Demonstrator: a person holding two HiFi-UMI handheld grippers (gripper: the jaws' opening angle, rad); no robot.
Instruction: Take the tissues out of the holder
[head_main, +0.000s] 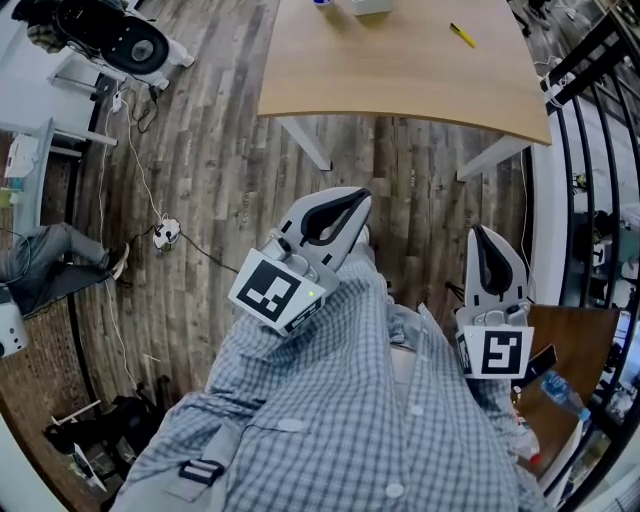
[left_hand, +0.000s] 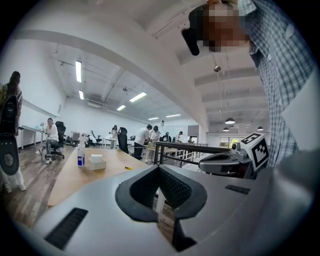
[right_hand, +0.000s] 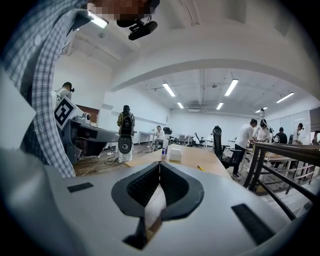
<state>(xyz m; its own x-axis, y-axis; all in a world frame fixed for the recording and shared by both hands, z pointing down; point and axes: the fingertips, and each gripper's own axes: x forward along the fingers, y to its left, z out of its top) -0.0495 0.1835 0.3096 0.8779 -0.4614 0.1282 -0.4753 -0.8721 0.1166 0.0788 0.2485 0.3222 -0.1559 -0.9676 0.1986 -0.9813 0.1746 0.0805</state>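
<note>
Light wood tabletop (head_main: 400, 70) is way out in front, and that's where the tissue holder (right_hand: 175, 154) sits: a small white box towards the far side, right next to a spray bottle (right_hand: 164, 150), with a yellow pen (head_main: 462, 35) lying off to the right of it. It's too small to tell whether any tissue is poking out the top.

Both tools are held close in against the checked shirt, over bare plank floor, well short of the near table edge. The left tool (head_main: 355, 200) has its jaws pressed together with nothing between them. Same for the right tool (head_main: 480, 232): jaws together, empty.

What matters here is that the holder is straight ahead and well apart from both tools, so I'd say nothing has started yet. In the right gripper view the box sits almost dead in line above the jaw tips, so that tool is already aimed at it. In the left gripper view it's off to the left. Neither looks clearly nearer to me. My guess is whichever one goes has to travel forward over the table and open up before anything gets pulled.
</note>
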